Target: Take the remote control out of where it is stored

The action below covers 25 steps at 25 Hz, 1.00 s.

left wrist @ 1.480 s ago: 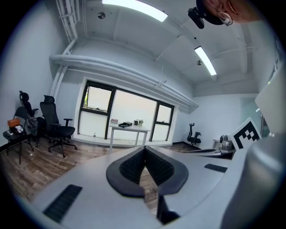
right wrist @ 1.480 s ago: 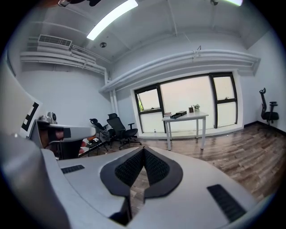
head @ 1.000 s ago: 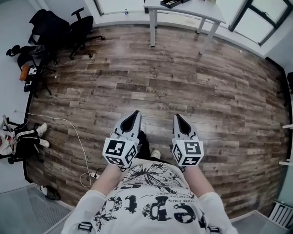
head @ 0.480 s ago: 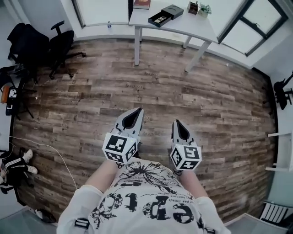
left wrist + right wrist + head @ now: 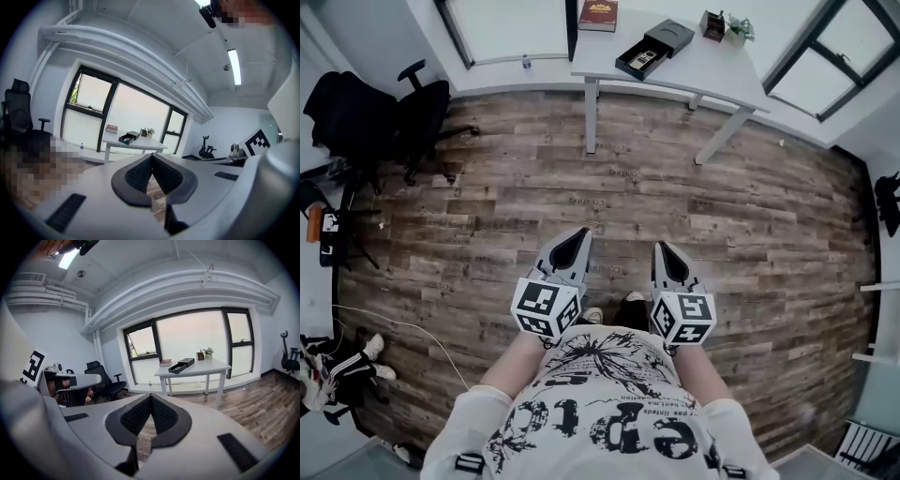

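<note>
White table (image 5: 712, 67) carries black box (image 5: 639, 62); left gripper (image 5: 578, 232), right gripper (image 5: 661, 247) fingers clenched, empty; shirt (image 5: 609, 412) lettering illegible.

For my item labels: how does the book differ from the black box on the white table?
The book is dark red; the box is black. The book lies closed; the box is open, with something in its tray. The book sits at the far left corner of the table; the box lies nearer the front edge. Both lie flat on the table.
</note>
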### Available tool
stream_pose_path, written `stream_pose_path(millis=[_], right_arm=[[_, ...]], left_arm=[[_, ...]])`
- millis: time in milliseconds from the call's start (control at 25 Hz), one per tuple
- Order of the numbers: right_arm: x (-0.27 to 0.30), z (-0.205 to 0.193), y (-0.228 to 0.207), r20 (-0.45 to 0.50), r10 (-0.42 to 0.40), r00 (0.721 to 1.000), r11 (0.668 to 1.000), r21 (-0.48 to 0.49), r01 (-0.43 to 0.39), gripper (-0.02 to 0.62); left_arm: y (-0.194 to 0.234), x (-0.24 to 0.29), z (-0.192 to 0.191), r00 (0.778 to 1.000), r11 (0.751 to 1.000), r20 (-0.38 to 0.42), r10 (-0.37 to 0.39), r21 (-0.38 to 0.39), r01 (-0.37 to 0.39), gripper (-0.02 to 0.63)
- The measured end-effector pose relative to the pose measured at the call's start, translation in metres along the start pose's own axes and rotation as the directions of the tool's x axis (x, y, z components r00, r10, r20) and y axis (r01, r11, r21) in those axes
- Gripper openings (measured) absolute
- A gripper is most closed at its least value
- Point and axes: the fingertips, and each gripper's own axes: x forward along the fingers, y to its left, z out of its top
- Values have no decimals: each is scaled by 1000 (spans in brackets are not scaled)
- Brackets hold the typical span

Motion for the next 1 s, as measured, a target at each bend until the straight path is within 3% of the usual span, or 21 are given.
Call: stream_pose_path(millis=[320,680,1000], right_arm=[[100,30,-38,-32,67,997,998,-2,-67,2],[226,122,-101,9,152,988,988,-42,-152,2],[299,180,-188,42,110,993,994,-15,-109,2]], left_arm=[[51,75,15,996,996,-19,88,-5,-88,11],[99,204,75,991,991,21,134,-5,-134,11],[118,314,100,991,991,-15,135,-6,-135,11]])
